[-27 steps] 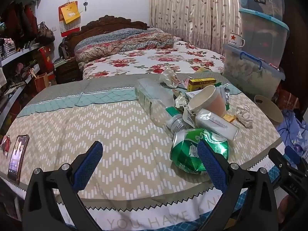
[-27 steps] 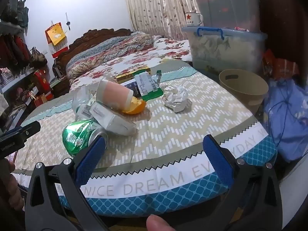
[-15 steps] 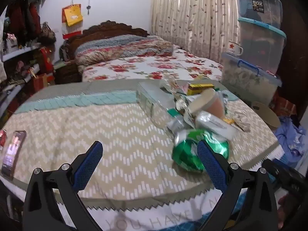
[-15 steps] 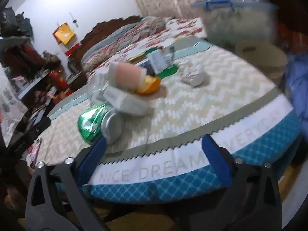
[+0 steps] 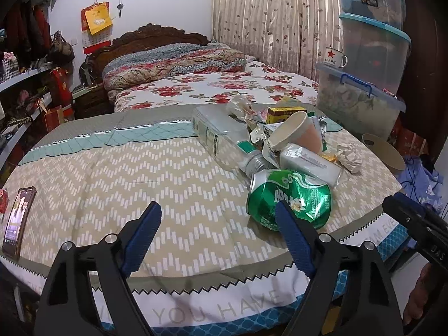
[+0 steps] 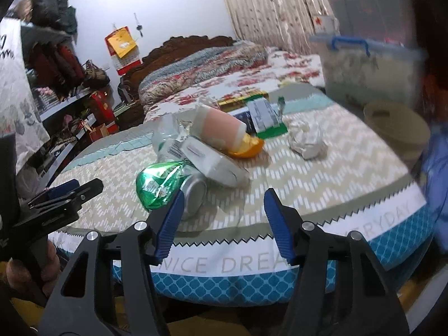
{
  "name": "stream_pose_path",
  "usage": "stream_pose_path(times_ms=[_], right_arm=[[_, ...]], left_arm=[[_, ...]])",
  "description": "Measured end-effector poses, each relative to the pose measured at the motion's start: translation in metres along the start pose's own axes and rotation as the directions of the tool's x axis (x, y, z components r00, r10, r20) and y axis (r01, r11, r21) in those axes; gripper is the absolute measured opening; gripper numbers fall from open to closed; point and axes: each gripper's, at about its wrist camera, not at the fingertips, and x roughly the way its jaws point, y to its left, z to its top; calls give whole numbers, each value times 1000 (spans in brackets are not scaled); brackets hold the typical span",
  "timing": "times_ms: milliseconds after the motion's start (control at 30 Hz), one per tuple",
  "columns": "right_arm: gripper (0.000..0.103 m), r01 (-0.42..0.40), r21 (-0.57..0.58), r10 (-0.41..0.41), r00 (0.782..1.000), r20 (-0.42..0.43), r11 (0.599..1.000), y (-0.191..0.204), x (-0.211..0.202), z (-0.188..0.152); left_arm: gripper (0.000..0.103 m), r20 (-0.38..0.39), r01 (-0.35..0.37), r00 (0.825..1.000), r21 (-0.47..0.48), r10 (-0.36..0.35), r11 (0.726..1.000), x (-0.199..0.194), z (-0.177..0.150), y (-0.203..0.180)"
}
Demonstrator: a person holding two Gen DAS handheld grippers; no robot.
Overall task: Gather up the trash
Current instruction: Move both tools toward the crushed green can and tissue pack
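Both jaws apart; trash pile (image 5: pixel 282 145) on quilted tabletop (image 5: pixel 112 184), bedroom.

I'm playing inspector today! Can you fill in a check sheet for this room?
Surface: zigzag quilt, trash heaped at one side.
Job's things: crushed green can, clear plastic bottle, paper cup, crumpled paper, tan wastebasket beside the bed.
Clutter: smartphone on the quilt edge.
Grippers: left gripper and right gripper both open, empty.
Cables: nothing seen.
Surroundings: floral bed, stacked storage boxes, curtains.
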Motion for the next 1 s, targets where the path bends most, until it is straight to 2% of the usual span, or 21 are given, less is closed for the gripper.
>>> stream_pose_path(times_ms=[300, 567, 633, 700, 800, 933, 1000], right_arm=[[56, 3, -81, 1, 999, 45, 997, 17, -11, 1], [57, -47, -58, 49, 998, 42, 997, 13, -16, -2], [73, -51, -59, 54, 997, 50, 997, 15, -13, -2], [81, -53, -67, 57, 996, 66, 996, 16, -17, -3], [83, -68, -77, 74, 994, 75, 995, 20, -19, -5], [90, -151, -66, 153, 988, 35, 986, 20, -13, -7], [90, -142, -73, 144, 989, 26, 987, 22, -11, -6]], left_arm=[[78, 14, -22, 1000, -1, 22, 1000, -6, -2, -1], [80, 16, -20, 1000, -4, 21, 1000, -11, -5, -1], [80, 13, -28, 1000, -6, 28, 1000, -12, -6, 0], [86, 6, -41, 999, -4, 41, 999, -13, -7, 0], [88, -15, -32, 999, 7, 32, 999, -13, -9, -1], [88, -33, -40, 999, 5, 40, 999, -10, -11, 1], [88, -37, -57, 998, -4, 57, 998, -8, -10, 3]])
